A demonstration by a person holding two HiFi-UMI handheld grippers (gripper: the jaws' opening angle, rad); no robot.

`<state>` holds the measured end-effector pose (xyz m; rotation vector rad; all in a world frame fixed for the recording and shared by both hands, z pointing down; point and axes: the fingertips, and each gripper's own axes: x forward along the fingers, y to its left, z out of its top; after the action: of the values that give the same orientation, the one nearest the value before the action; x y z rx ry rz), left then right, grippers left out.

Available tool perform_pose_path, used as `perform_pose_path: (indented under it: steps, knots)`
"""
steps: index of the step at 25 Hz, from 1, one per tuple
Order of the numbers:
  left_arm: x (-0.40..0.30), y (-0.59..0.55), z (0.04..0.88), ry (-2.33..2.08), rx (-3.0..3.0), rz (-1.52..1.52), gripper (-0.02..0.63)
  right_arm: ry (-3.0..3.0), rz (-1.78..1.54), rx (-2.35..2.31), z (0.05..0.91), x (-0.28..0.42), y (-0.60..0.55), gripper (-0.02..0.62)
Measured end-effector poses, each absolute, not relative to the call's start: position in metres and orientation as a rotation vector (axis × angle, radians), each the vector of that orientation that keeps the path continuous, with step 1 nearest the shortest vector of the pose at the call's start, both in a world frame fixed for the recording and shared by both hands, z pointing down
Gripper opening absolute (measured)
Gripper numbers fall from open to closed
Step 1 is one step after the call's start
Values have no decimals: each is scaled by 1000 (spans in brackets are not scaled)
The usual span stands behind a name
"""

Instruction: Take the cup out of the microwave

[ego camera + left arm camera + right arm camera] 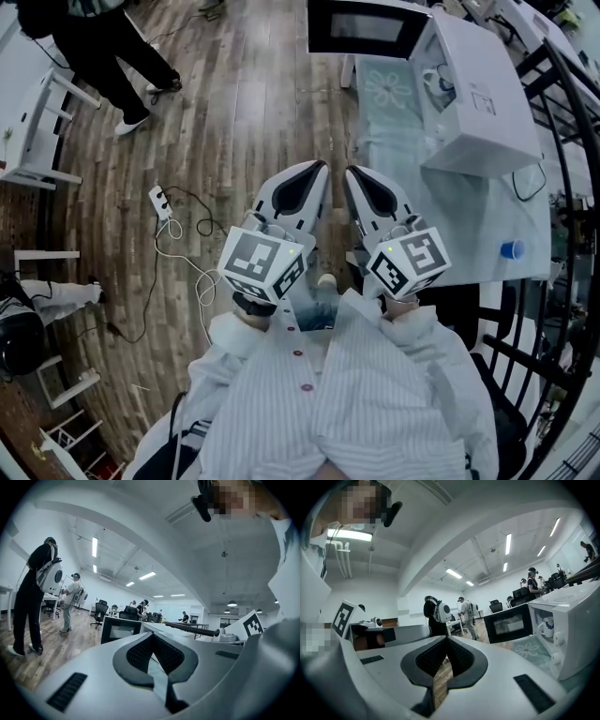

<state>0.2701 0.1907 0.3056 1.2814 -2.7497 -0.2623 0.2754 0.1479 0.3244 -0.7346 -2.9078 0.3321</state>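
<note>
1. Far left: left gripper (322, 169), jaws pressed together with nothing pinched. Held level over the wood floor (234, 94), off the left edge of the table (469, 216).
2. Just beside it: right gripper (352, 172), jaws pressed together too and holding nothing. Close to the near left corner of the table.
3. Further along, past the far left corner of the table: door (364, 30), swung wide open. Nothing in the way of the opening.
4. Next, at the far end of the table: cup (544, 626), standing upright inside the microwave (478, 103), near the open front. Handle seems to point toward the opening, but too small to be sure.
5. Main thing for the next move, as a guess:
   - Cup ahead and to the right of both tongs, and well apart from them.
   - Right gripper nearer, being on the table side.
   - Best to spread its jaws first.
   - Then go in through the open left side of the microwave, level.
   - Then pinch the rim or the handle.
6. Far right, near the right edge of the table: a small blue cup (512, 249). Not part of the job.
</note>
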Motion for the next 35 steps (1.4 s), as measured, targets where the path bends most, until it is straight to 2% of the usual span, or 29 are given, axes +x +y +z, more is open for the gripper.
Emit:
perform_pose_path:
  steps: [16,35]
  knots:
    - [117,227,303,-2687,1427,-243,9,-2978,341,-567,319,132,181,35]
    - [52,235,320,-2579,1554,-230,9,-2972,384,-418,343,64,191,35]
